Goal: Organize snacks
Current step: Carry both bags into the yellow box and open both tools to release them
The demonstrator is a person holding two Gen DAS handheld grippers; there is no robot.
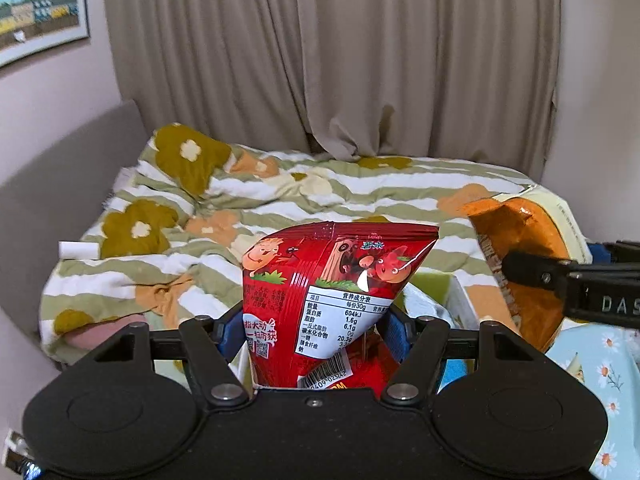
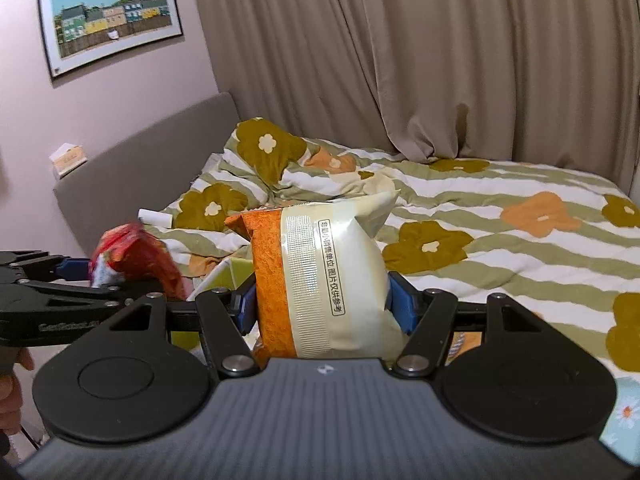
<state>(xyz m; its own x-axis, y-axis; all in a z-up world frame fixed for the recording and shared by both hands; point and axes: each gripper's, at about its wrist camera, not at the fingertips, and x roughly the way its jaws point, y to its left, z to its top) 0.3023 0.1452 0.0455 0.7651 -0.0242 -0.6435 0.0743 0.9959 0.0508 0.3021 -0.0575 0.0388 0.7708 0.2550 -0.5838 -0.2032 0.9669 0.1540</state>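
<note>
- Left gripper (image 1: 316, 332), black with blue pads, is angling downward toward the flower-patterned striped quilt (image 1: 248, 200) and clamping a glossy red foil snack bag (image 1: 332, 300).
- Red bag is standing upright above the quilt's near edge, its nutrition label and barcode facing the camera.
- Right gripper (image 2: 324, 300) is tilting likewise, pinching a puffy orange-and-cream plastic snack packet (image 2: 320, 280).
- Packet is hanging over the quilt's near edge, just right of the red bag, its seam strip facing the camera.

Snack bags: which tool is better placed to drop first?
Marginally left, hedged: both tools grip bags. The left tool holds the red bag directly over the open box; the orange bag sits beside it.
</note>
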